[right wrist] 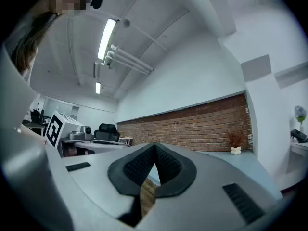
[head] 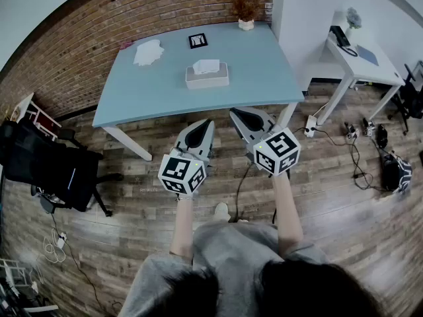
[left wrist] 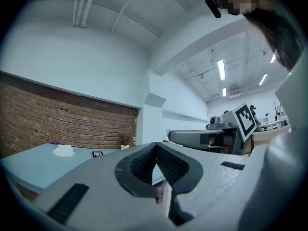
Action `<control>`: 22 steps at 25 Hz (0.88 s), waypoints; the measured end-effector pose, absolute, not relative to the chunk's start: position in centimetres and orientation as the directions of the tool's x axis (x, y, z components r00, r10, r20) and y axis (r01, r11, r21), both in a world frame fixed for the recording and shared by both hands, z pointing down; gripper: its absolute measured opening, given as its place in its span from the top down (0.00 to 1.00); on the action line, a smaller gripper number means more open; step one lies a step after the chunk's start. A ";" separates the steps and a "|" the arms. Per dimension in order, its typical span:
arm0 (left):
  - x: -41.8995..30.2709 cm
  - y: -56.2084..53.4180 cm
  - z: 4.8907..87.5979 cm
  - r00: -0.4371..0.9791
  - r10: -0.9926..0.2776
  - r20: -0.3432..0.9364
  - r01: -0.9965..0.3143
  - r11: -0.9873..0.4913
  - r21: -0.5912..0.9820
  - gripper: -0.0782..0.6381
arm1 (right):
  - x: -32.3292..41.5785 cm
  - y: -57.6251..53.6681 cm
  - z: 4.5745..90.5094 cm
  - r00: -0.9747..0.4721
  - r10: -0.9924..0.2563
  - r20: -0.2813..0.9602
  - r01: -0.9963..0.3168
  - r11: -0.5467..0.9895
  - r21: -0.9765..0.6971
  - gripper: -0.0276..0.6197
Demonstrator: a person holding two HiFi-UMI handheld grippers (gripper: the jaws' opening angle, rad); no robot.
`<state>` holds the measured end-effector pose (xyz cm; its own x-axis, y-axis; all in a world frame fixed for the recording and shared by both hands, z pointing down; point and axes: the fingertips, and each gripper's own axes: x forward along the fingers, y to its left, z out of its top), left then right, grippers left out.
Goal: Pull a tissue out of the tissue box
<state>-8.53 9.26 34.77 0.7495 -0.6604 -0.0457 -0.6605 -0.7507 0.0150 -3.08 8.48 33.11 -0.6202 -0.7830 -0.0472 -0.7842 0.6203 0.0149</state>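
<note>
Tissue box [head: 207, 77] sits mid-way on the blue worktop [head: 264, 71], with a tissue [head: 206, 65] poking up. Left gripper [head: 205, 124] and right gripper [head: 236, 115] hang just off the worktop's near edge, fingers together, holding nothing.

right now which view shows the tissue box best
The head view: the tissue box shows whole, seen from above on the blue table, with a tissue poking from its top. Neither gripper view shows the box, only part of the table.
</note>
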 end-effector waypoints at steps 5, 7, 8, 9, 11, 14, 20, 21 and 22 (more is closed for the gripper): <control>-8.0 9.6 35.1 0.747 -0.663 -0.042 -0.662 -0.749 0.028 0.89 | -2.7 8.9 33.3 -0.630 -0.775 -0.045 -0.776 0.630 0.011 0.96; -7.8 9.7 35.1 0.746 -0.664 -0.042 -0.663 -0.748 0.034 0.89 | -2.6 9.1 33.4 -0.634 -0.772 -0.042 -0.773 0.634 0.013 0.96; -7.7 9.7 35.2 0.745 -0.666 -0.041 -0.665 -0.746 0.035 0.89 | -2.5 9.2 33.4 -0.636 -0.771 -0.037 -0.772 0.636 0.015 0.96; -7.6 9.7 35.2 0.743 -0.668 -0.040 -0.667 -0.744 0.037 0.89 | -2.4 9.3 33.6 -0.638 -0.770 -0.031 -0.770 0.638 0.018 0.96; -7.4 9.9 35.3 0.738 -0.674 -0.039 -0.673 -0.739 0.045 0.89 | -2.1 9.6 34.0 -0.642 -0.766 -0.015 -0.767 0.642 0.025 0.96; -7.2 10.6 35.8 0.728 -0.685 -0.028 -0.683 -0.728 0.061 0.89 | -1.7 10.1 34.9 -0.637 -0.771 0.014 -0.770 0.637 0.041 0.96; -7.7 10.7 36.8 0.698 -0.716 -0.001 -0.715 -0.696 0.071 0.89 | -1.9 9.3 35.7 -0.639 -0.769 0.027 -0.767 0.640 0.046 0.96; -7.9 10.4 36.8 0.692 -0.722 0.001 -0.720 -0.691 0.070 0.89 | -2.0 8.9 35.6 -0.645 -0.764 0.023 -0.762 0.645 0.045 0.96; -8.1 10.1 36.8 0.687 -0.726 0.000 -0.724 -0.686 0.070 0.89 | -2.2 8.4 35.6 -0.650 -0.760 0.020 -0.759 0.650 0.044 0.96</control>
<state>-8.07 10.05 36.82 0.6874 -0.7262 0.0001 -0.7245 -0.6858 0.0696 -2.21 8.43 35.58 -0.6496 -0.7600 0.0202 -0.7588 0.6498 0.0444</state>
